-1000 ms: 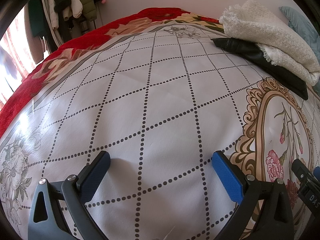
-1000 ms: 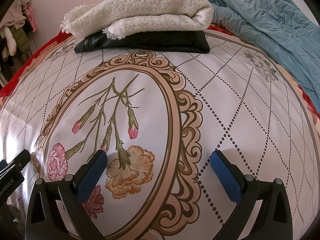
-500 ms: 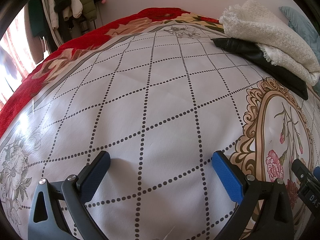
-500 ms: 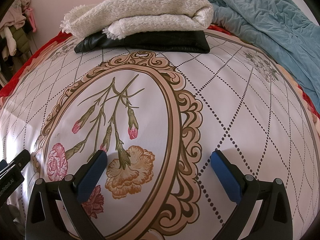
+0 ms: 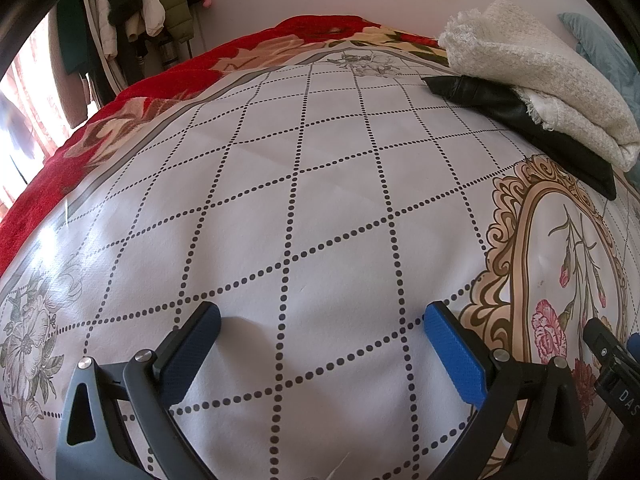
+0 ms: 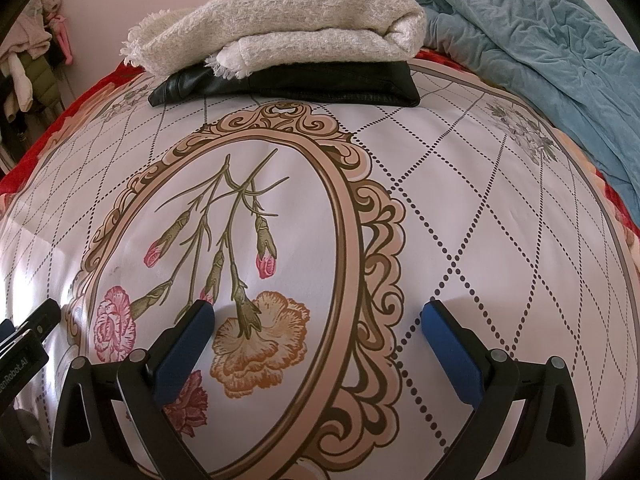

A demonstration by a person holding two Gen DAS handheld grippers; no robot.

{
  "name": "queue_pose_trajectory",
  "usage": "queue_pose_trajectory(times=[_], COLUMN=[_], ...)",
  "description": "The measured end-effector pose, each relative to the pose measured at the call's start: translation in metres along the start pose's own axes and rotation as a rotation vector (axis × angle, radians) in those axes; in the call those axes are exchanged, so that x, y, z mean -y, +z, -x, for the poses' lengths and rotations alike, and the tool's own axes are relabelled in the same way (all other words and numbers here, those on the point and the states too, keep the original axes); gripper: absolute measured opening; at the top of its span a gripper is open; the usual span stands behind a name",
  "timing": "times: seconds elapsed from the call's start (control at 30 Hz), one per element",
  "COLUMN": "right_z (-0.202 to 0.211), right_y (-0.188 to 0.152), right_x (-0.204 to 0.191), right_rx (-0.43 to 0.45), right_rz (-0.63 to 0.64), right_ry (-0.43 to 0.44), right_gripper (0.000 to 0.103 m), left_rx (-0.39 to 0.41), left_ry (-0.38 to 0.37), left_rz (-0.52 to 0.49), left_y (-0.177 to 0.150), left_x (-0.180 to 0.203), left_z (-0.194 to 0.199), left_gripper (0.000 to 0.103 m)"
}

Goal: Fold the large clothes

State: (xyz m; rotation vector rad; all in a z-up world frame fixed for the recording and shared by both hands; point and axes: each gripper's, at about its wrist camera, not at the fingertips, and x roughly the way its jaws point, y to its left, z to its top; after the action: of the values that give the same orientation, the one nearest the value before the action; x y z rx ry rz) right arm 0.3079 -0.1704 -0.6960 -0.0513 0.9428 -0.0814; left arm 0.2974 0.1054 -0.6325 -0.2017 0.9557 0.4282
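Note:
A folded cream knit garment (image 6: 280, 32) lies on top of a folded black leather garment (image 6: 320, 84) at the far side of the bed. Both show in the left wrist view too, the cream knit garment (image 5: 532, 68) over the black leather garment (image 5: 520, 116) at upper right. A crumpled teal garment (image 6: 540, 48) is spread at the back right. My left gripper (image 5: 320, 320) hovers open over the white dotted bedsheet (image 5: 300, 200), holding nothing. My right gripper (image 6: 318, 316) is open above the flower medallion (image 6: 240, 260), far short of the clothes.
A red floral blanket (image 5: 132, 112) runs along the bed's left and far edge. Coats and clothes hang on a rack (image 5: 132, 20) at the back left by a pale wall. Part of the other gripper's body (image 5: 616, 364) shows at the right edge.

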Motion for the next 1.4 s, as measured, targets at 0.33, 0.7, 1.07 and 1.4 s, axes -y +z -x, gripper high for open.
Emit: queue_pose_trajectory(times=[0.33,0.7,1.07,1.4], right_z=[0.0,-0.0002,-0.0002,-0.0001], right_y=[0.0001,0.0003,0.0004,0.0003], right_x=[0.0,-0.0001,0.0001,0.0004], right_rx=[0.0,0.0,0.0,-0.001], right_rz=[0.0,0.0,0.001,0.0], right_ry=[0.0,0.0,0.0,0.0], right_gripper=[0.103,0.103,0.103,0.103], left_rx=[0.0,-0.006,-0.001,-0.001], left_ry=[0.001,-0.002,-0.002,-0.003], left_rz=[-0.002,0.0,0.0,0.0], left_y=[0.0003,0.0005,0.0005,0.0005], left_x=[0.0012,0.0006,-0.0003,-0.0004], left_z=[0.0,-0.0007,0.0003,0.0003], left_gripper=[0.103,0.103,0.103,0.103])
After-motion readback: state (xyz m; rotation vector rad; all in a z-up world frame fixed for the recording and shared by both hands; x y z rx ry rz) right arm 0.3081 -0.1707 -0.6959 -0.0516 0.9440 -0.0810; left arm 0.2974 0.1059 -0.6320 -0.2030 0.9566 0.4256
